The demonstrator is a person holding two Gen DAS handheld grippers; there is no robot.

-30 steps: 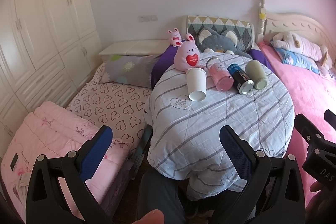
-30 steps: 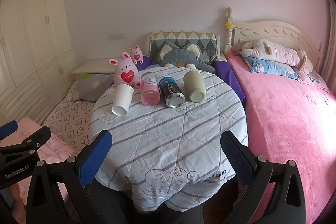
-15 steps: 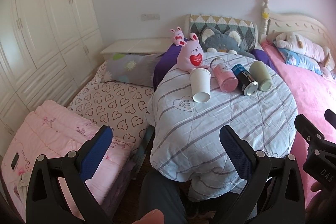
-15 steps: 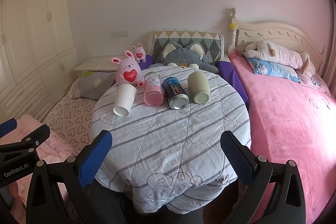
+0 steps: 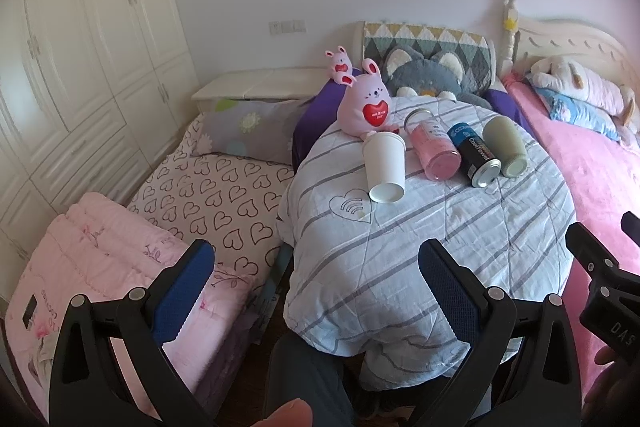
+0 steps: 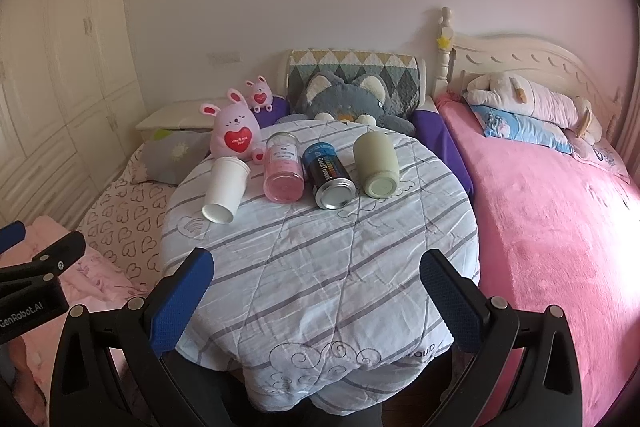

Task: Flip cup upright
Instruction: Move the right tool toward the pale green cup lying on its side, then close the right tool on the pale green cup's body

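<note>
Left hand-held gripper (image 5: 316, 275) spread wide, empty; right hand-held gripper (image 6: 316, 277) likewise.

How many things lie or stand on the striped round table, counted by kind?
White paper cup on its side: 1
Pink glass jar on its side: 1
Black-and-blue can on its side: 1
Green tumbler on its side: 1
Pink plush rabbit: 1
Total: 5

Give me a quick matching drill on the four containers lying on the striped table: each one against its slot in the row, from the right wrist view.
Things:
1. white paper cup
2. pink jar
3. black can
4. green tumbler

Places:
A. far right end of the row
B. far left, in front of the pink bunny
C. second from the right
D. second from the left

Pairs: 1-B, 2-D, 3-C, 4-A
</note>
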